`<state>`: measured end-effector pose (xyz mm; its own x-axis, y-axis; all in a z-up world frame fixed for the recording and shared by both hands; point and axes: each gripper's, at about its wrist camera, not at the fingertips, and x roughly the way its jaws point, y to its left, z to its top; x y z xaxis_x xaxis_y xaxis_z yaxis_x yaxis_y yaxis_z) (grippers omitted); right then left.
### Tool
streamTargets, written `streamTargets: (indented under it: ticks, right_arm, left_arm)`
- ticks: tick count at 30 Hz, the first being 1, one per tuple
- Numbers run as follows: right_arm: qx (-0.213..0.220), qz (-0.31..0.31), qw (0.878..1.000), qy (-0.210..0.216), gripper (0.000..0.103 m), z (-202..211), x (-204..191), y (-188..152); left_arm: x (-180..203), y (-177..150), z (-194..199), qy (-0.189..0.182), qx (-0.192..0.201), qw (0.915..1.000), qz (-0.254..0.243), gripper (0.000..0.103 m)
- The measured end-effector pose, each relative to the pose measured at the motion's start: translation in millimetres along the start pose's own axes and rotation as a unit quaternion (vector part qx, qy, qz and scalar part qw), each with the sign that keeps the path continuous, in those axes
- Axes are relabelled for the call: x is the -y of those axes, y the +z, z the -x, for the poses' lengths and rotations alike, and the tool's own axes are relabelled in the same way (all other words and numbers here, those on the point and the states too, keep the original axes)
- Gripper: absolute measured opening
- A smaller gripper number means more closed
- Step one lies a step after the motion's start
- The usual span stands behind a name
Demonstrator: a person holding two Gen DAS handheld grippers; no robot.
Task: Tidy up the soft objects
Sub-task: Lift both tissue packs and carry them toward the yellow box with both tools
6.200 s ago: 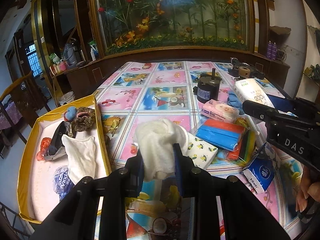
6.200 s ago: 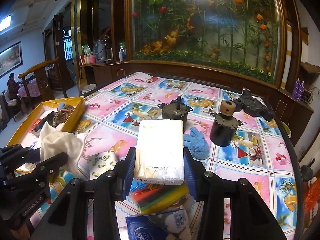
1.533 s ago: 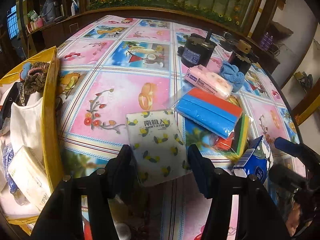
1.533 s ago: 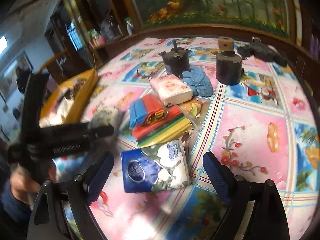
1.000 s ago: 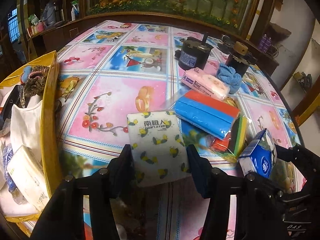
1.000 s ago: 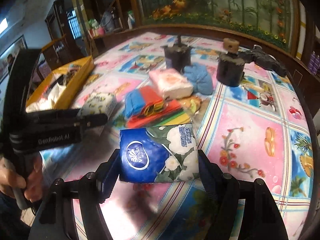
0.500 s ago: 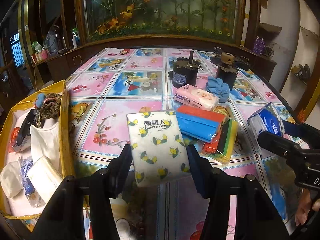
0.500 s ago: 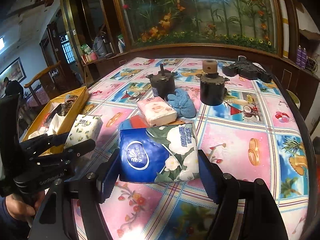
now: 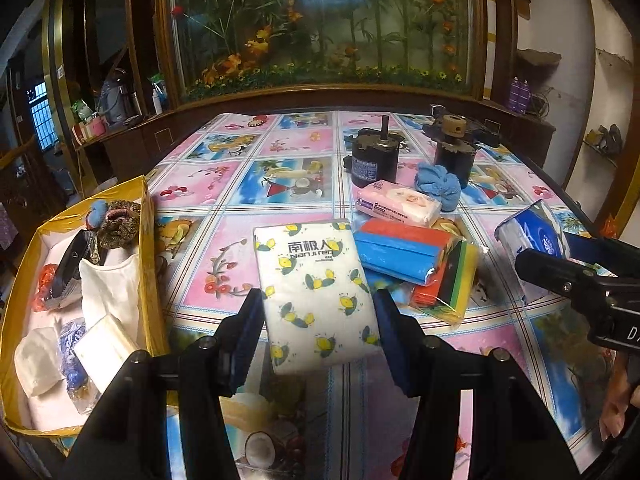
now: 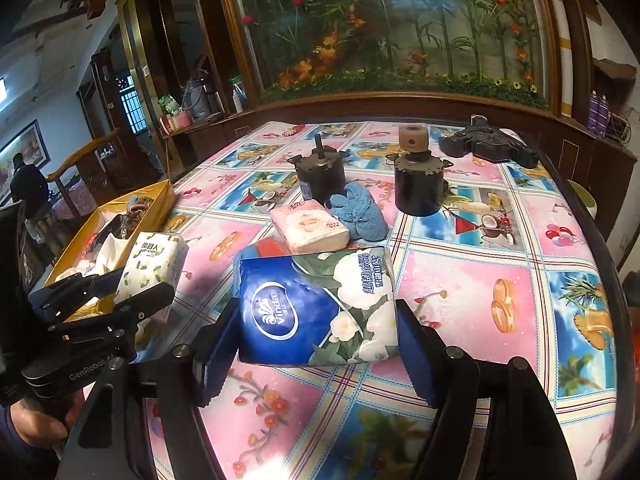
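Observation:
My left gripper (image 9: 318, 336) is shut on a white tissue pack with a lemon print (image 9: 316, 292) and holds it above the table, right of the yellow box (image 9: 150, 248). The pack also shows in the right wrist view (image 10: 154, 266). My right gripper (image 10: 316, 354) is shut on a blue Vinda tissue pack (image 10: 316, 308), lifted above the table; it also shows in the left wrist view (image 9: 532, 240). On the table lie a pink tissue pack (image 9: 398, 204), a blue cloth ball (image 9: 438, 186) and a pack of coloured sponges (image 9: 416, 264).
The yellow box holds white cloths, tissue packs and several small items (image 9: 104, 292). Two black motors (image 10: 320, 176) (image 10: 418, 184) stand at the table's far side, with a black tool (image 10: 488, 146) behind them. A dark wooden cabinet runs along the back.
Both grippers have closed on their packs and lifted them off the table. The earlier white cloth and white tissue pack now lie in the yellow box.

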<state>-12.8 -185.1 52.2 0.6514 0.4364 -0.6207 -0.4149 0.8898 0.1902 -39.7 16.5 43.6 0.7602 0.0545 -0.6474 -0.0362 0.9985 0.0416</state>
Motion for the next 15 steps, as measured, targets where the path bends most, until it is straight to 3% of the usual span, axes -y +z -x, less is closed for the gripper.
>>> streamTargets:
  ticks: [15]
  right_arm:
    - [0.005, 0.0, 1.0, -0.001, 0.077, 1.6, -1.2, -1.3]
  left_arm:
    - [-4.4, -1.5, 1.6, 0.0, 0.002, 1.0, 0.006, 0.055]
